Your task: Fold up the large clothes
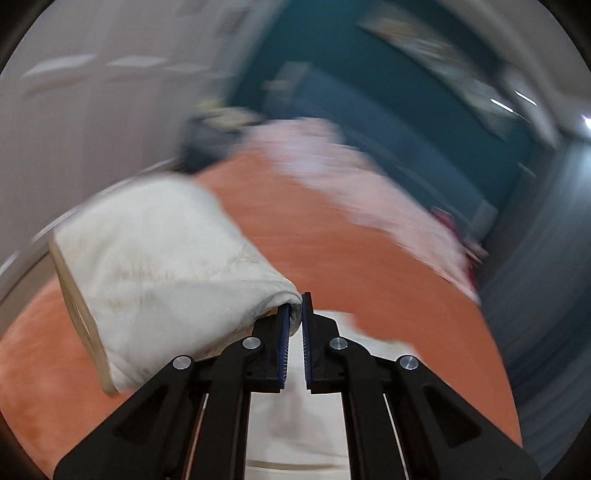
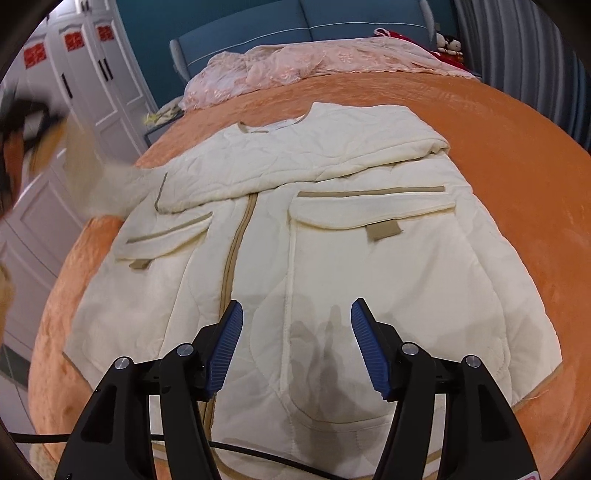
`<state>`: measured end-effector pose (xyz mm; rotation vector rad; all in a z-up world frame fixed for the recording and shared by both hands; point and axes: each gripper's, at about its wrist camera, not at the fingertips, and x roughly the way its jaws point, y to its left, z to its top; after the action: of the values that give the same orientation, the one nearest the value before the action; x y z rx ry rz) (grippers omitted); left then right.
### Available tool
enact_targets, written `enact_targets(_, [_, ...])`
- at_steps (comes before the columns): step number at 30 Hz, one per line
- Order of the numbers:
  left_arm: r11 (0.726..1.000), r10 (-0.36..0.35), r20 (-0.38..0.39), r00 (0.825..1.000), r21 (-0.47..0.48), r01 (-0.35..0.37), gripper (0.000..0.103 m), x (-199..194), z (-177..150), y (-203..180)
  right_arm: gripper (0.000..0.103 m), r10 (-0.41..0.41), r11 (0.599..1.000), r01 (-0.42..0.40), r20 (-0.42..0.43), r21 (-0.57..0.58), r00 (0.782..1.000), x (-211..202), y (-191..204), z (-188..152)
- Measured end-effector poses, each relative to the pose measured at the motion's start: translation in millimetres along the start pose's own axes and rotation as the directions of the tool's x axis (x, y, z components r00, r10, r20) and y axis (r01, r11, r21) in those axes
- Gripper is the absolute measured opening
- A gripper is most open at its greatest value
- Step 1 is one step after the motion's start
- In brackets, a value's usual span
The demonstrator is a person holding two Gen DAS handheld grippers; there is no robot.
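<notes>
One cream quilted jacket (image 2: 332,229) lies flat on the orange bed (image 2: 517,122), front side up. Its long axis runs from near to far: the hem is at the near edge of the bed, the collar (image 2: 258,129) points to the far side, toward the blue headboard (image 2: 295,22). A beige zipper band (image 2: 236,243) goes along the middle in the same direction. I count two chest pockets, one on the left (image 2: 166,240) and one on the right (image 2: 373,206), each with a beige trim and a small beige tab. The right sleeve (image 2: 332,155) is folded across the chest and lies slanted over the top of the body. The cloth is wrinkled and shows some darker, slightly dirty areas near the hem.

The left sleeve (image 1: 166,266) is lifted above the bed, and in the left wrist view it hangs to the left with its beige cuff edge (image 1: 81,321). The left tool (image 1: 294,314) is pressed together on the end of this sleeve, so the cloth is pinched between the two blue pads (image 1: 283,332). This view is strongly blurred.

The right tool (image 2: 296,325) hovers over the near part of the jacket with its fingers spread wide and nothing between them. One pink lace cover (image 2: 295,62) lies crumpled at the far end of the bed. One white wardrobe (image 2: 74,74) stands at the left.
</notes>
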<state>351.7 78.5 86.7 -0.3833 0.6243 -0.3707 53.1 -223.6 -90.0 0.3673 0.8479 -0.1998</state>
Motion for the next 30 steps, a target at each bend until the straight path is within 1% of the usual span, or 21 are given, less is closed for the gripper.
enact_targets(1, [0.998, -0.053, -0.016, 0.998, 0.032, 0.053, 0.008, -1, -10, -34, 0.060, 0.002, 1.000, -0.002, 0.003, 0.010, 1.000, -2, -4, 0])
enact_targets(2, [0.992, -0.105, -0.054, 0.993, 0.067, 0.109, 0.010, 4, -30, -76, 0.061, 0.002, 1.000, -0.002, 0.007, 0.014, 1.000, -3, -7, -1])
enact_targets(4, [0.983, -0.144, -0.102, 0.984, 0.097, 0.154, 0.040, 12, -65, -123, 0.064, -0.008, 1.000, 0.008, 0.018, 0.014, 1.000, -7, -15, 1])
enact_targets(5, [0.981, -0.144, -0.127, 0.981, 0.114, 0.159, 0.072, 20, -93, -144, 0.065, -0.014, 1.000, 0.013, 0.025, 0.013, 1.000, -10, -20, 2])
enact_targets(6, [0.982, -0.132, -0.144, 0.981, 0.118, 0.150, 0.087, 26, -110, -153, 0.066, -0.019, 1.000, 0.018, 0.032, 0.016, 0.999, -12, -25, 3])
enact_targets(8, [0.985, -0.119, -0.188, 0.975, 0.099, 0.139, 0.086, 35, -149, -157, 0.068, -0.031, 0.999, 0.030, 0.049, 0.028, 0.998, -16, -38, 8])
enact_targets(10, [0.992, -0.092, -0.279, 0.956, 0.059, 0.113, 0.086, 48, -179, -137, 0.069, -0.045, 0.998, 0.042, 0.065, 0.043, 0.997, -17, -51, 16])
enact_targets(11, [0.995, -0.084, -0.300, 0.950, 0.035, 0.098, 0.086, 51, -186, -124, 0.070, -0.050, 0.998, 0.046, 0.072, 0.049, 0.996, -16, -57, 21])
enact_targets(13, [0.999, -0.047, -0.326, 0.944, -0.034, 0.038, 0.086, 58, -195, -98, 0.070, -0.059, 0.997, 0.054, 0.089, 0.058, 0.994, -11, -68, 36])
enact_targets(14, [0.996, -0.034, -0.332, 0.943, -0.088, 0.005, 0.086, 69, -186, -71, 0.070, -0.062, 0.996, 0.055, 0.099, 0.067, 0.993, -6, -74, 46])
enact_targets(15, [0.992, -0.022, -0.329, 0.944, -0.124, -0.020, 0.086, 70, -183, -55, 0.070, -0.060, 0.996, 0.052, 0.105, 0.077, 0.993, -4, -77, 53])
enact_targets(16, [0.987, -0.008, -0.322, 0.947, -0.155, -0.045, 0.086, 71, -178, -41, 0.070, -0.051, 0.994, 0.039, 0.113, 0.100, 0.992, 2, -82, 66])
enact_targets(19, [0.966, 0.039, -0.295, 0.955, -0.233, -0.111, 0.086, 81, -147, 10, 0.070, -0.014, 0.985, -0.011, 0.138, 0.173, 0.990, 21, -91, 101])
enact_targets(20, [0.955, 0.045, -0.291, 0.956, -0.267, -0.126, 0.086, 83, -141, 23, 0.070, -0.006, 0.981, -0.022, 0.144, 0.191, 0.990, 29, -92, 112])
enact_targets(22, [0.928, 0.058, -0.288, 0.956, -0.337, -0.158, 0.086, 90, -133, 52, 0.070, -0.026, 0.974, -0.008, 0.147, 0.225, 0.989, 49, -94, 136])
enact_targets(25, [0.876, 0.057, -0.318, 0.946, -0.438, -0.200, 0.085, 106, -133, 82, 0.070, -0.042, 0.963, 0.006, 0.127, 0.270, 0.991, 79, -99, 163])
enact_targets(26, [0.854, 0.053, -0.334, 0.941, -0.474, -0.216, 0.083, 110, -135, 93, 0.070, -0.038, 0.956, 0.004, 0.111, 0.294, 0.993, 90, -101, 170])
enact_targets(27, [0.840, 0.043, -0.342, 0.939, -0.497, -0.219, 0.078, 114, -136, 100, 0.070, -0.041, 0.950, 0.009, 0.096, 0.312, 0.995, 97, -103, 174])
enact_targets(28, [0.828, 0.025, -0.348, 0.937, -0.517, -0.215, 0.073, 110, -146, 102, 0.070, -0.041, 0.943, 0.014, 0.074, 0.331, 0.996, 109, -105, 178])
enact_targets(29, [0.817, 0.010, -0.360, 0.933, -0.534, -0.215, 0.062, 115, -151, 103, 0.070, -0.038, 0.940, 0.020, 0.048, 0.340, 0.998, 118, -106, 180])
enact_targets(30, [0.813, -0.003, -0.363, 0.932, -0.543, -0.209, 0.046, 118, -152, 103, 0.070, -0.036, 0.939, 0.024, 0.028, 0.343, 0.999, 125, -105, 181])
